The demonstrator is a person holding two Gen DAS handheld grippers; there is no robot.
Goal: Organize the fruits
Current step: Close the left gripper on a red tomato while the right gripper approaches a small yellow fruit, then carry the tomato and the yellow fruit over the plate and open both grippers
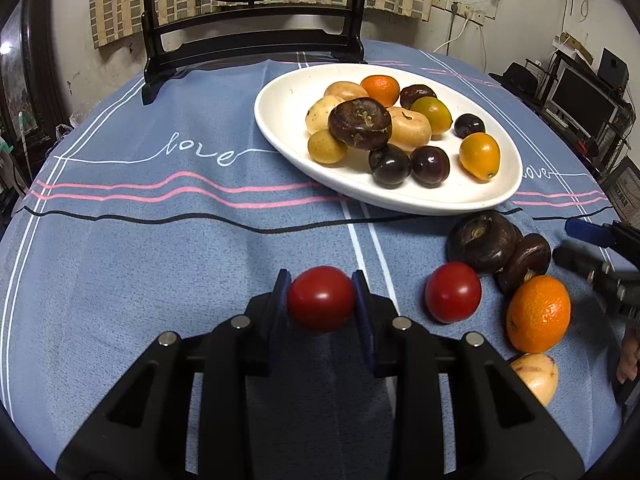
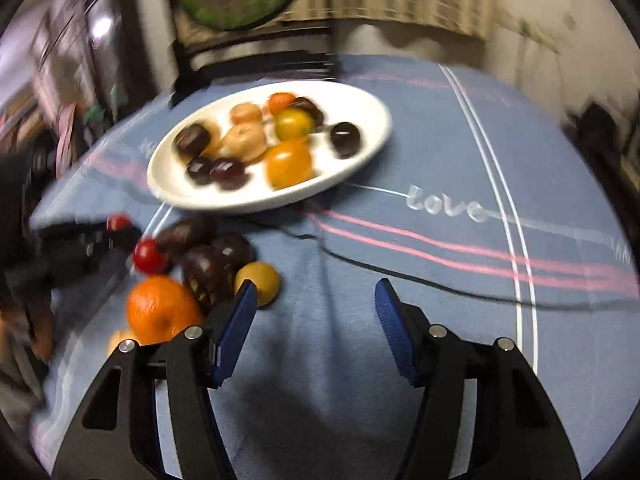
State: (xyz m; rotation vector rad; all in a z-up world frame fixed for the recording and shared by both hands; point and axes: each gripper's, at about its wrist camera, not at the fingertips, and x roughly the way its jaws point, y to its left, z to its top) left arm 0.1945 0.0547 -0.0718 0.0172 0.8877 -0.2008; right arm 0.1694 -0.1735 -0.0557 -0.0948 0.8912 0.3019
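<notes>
Left wrist view: left hand-held gripper [image 1: 321, 300] clamped on red tomato [image 1: 321, 298], near side of white plate [image 1: 400, 196], above the table [image 1: 160, 260]. Second tomato [image 1: 453, 293] just right. Right hand-held gripper [image 2: 316, 320] fingers apart, holding nothing, orange [image 2: 160, 310] left.

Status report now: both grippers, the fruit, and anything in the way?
Left gripper shut on red tomato. Right gripper open, holding nothing. White plate ahead, already part full. Path to it looks free; loose fruit lies to the right.
</notes>
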